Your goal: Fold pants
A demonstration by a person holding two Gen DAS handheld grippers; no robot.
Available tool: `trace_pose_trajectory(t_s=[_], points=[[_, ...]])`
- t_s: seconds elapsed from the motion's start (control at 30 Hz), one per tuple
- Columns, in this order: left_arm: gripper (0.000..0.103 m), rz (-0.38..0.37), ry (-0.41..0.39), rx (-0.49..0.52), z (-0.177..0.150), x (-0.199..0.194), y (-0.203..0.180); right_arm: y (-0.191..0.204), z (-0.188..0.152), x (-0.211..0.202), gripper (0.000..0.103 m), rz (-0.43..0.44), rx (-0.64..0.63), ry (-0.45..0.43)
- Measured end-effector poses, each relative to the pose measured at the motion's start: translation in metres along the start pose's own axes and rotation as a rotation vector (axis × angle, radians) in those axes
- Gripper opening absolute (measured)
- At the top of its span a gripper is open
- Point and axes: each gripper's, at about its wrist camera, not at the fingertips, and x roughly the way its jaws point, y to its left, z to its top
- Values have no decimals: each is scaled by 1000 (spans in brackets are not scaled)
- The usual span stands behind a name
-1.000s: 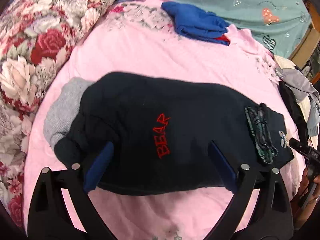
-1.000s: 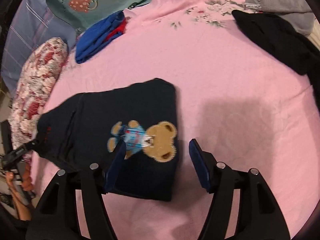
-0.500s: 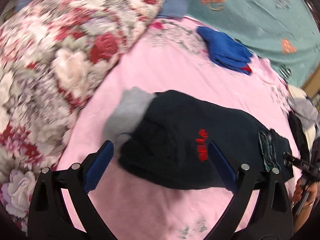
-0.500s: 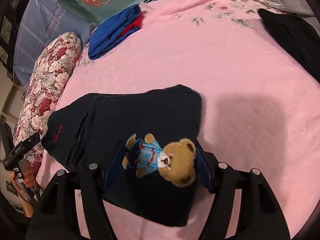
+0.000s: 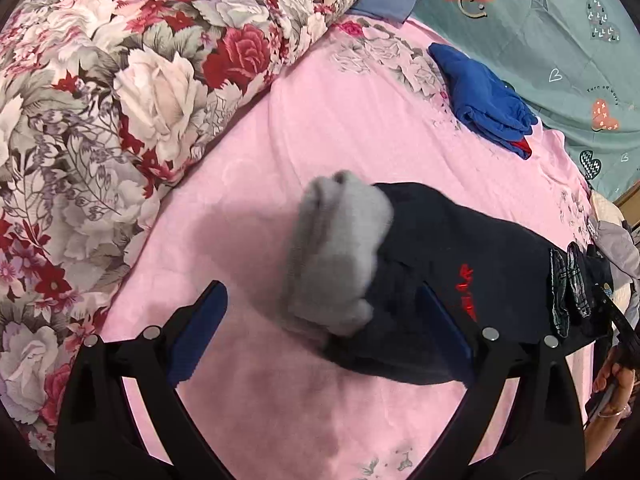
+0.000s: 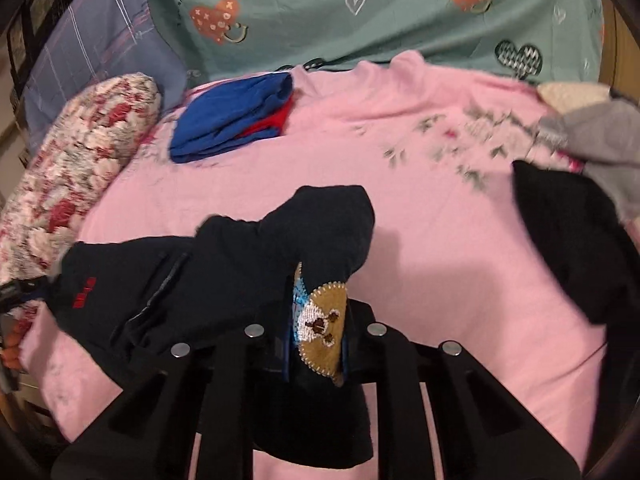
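The folded dark navy pants (image 5: 472, 276) lie on the pink bed sheet (image 5: 360, 152), with a red "BEAR" word and grey cuffs (image 5: 340, 256) at their left end. My left gripper (image 5: 320, 320) is open, its blue pads on either side of the grey cuffs, just above them. In the right wrist view the pants (image 6: 224, 276) are bunched and lifted at their right end. My right gripper (image 6: 316, 336) is shut on the pants at the bear patch (image 6: 320, 320).
A floral duvet (image 5: 120, 100) lies along the left. Folded blue clothes (image 5: 484, 100) sit at the back near a teal heart-print pillow (image 6: 360, 12). A black garment (image 6: 576, 248) and a grey one (image 6: 600, 140) lie at the right.
My right gripper closed on the bear-patch end and lifted it, bunching the pants. My left gripper moved left from over the pants' middle to the grey cuffs and stayed open.
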Motion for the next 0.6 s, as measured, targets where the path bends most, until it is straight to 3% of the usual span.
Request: trace_pose_trajectory(t_s=[0.1, 0.17, 0.2, 0.23, 0.27, 0.33, 0.5, 0.53, 0.57, 0.6], points=[[96, -32, 56, -31, -1, 11, 4, -23, 0, 14, 18, -59, 23, 27], [96, -56, 100, -47, -1, 20, 5, -39, -9, 31, 21, -22, 54, 102], [96, -59, 112, -53, 0, 23, 5, -42, -15, 36, 26, -22, 63, 126], [96, -61, 125, -64, 1, 27, 5, -40, -20, 42, 41, -42, 51, 153], [96, -64, 132, -70, 1, 29, 4, -38, -23, 42, 59, -83, 23, 151], [96, -57, 134, -65, 1, 32, 0, -31, -22, 30, 61, -101, -12, 94], [94, -24, 166, -34, 4, 40, -13, -26, -16, -2, 62, -21, 53, -7], [87, -16, 163, -33, 5, 41, -14, -25, -16, -4, 62, -7, 60, -16], [69, -2, 154, -14, 7, 42, -18, -22, -16, -7, 62, 4, 63, -24], [65, 36, 147, 28, 9, 46, -24, -20, -17, -9, 62, 25, 60, -34]])
